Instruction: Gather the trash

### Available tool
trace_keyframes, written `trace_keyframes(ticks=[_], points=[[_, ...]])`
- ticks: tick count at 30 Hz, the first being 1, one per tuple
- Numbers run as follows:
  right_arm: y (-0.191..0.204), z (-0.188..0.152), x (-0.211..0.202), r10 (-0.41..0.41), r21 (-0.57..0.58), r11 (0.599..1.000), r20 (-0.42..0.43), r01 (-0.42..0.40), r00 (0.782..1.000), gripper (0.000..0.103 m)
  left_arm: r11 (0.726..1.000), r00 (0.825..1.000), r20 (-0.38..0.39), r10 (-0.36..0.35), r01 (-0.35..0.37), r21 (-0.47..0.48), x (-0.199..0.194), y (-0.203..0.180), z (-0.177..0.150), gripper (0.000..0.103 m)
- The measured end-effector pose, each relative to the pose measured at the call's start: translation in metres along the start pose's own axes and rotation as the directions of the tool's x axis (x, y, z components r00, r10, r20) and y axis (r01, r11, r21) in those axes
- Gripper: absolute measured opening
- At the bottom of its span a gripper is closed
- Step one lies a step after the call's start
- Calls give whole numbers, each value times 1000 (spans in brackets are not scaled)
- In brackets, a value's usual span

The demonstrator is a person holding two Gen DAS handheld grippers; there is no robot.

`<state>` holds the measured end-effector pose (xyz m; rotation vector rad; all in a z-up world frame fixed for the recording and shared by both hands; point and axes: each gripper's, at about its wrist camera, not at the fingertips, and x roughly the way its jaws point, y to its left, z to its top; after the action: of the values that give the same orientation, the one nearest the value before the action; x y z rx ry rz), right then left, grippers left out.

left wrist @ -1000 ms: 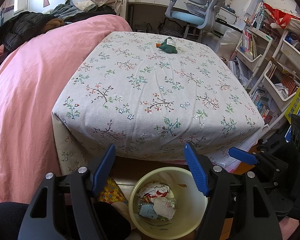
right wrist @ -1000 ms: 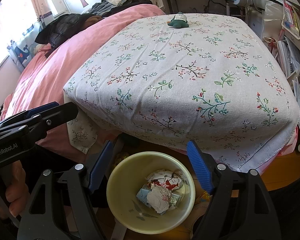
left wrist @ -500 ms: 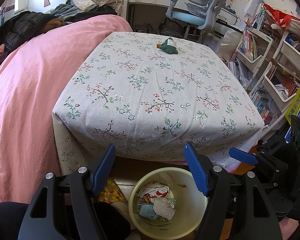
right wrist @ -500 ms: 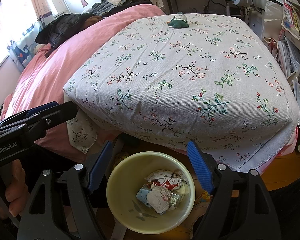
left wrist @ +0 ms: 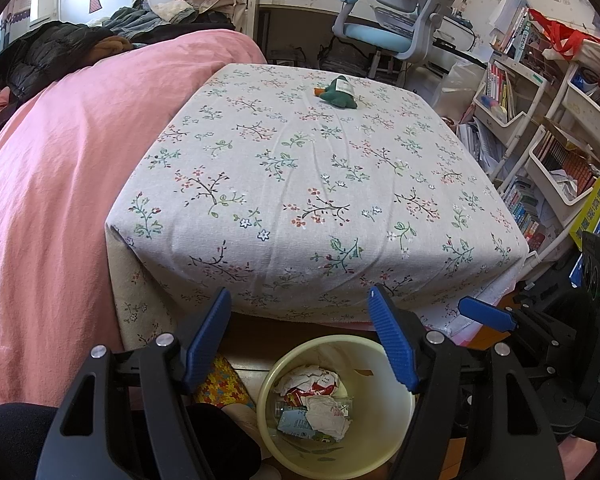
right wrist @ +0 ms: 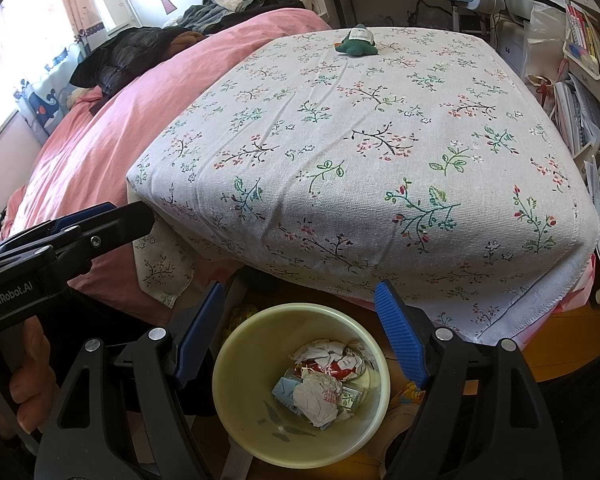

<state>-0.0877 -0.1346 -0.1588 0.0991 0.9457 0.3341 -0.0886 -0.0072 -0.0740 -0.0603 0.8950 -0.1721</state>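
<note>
A pale yellow waste bin (left wrist: pixel 392 436) stands on the floor below the table's near edge; it also shows in the right wrist view (right wrist: pixel 244 412). Crumpled paper and wrappers (left wrist: pixel 316 404) lie in it, seen too from the right wrist (right wrist: pixel 324 384). My left gripper (left wrist: pixel 300 304) is open and empty above the bin. My right gripper (right wrist: pixel 300 300) is open and empty above it too. The right gripper's blue finger (left wrist: pixel 486 316) shows at the left view's right side. The left gripper (right wrist: pixel 76 228) shows at the right view's left side.
A table with a floral cloth (left wrist: pixel 300 168) fills the middle, with a green plush toy (left wrist: pixel 338 92) at its far end. A pink bed (left wrist: pixel 60 160) lies to the left. Book shelves (left wrist: pixel 540 120) stand to the right, a desk chair (left wrist: pixel 392 20) behind.
</note>
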Motion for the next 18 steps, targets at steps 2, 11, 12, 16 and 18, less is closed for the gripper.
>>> trace_keyframes(ticks=[2,11,12,16,18], points=[[0,0,0,0,0,1000,0,0,1000,74,1000,1000,-1,-1,1,0,0,0,0,69],[0,0,0,-1,-1,1000,0,1,1000,74,1000,1000,0,0,0,-1,0,0,0,70],[0,0,0,-1,0,1000,1,1,1000,74,1000,1000,0,0,0,-1,0,0,0,70],[0,0,0,-1,-1,1000,0,1,1000,74,1000,1000,3,4,-4,-4,-1,1,0,72],[0,0,0,-1,-1,1000,0,1,1000,74,1000,1000,4,4,-4,-6,-1,2,1,73]])
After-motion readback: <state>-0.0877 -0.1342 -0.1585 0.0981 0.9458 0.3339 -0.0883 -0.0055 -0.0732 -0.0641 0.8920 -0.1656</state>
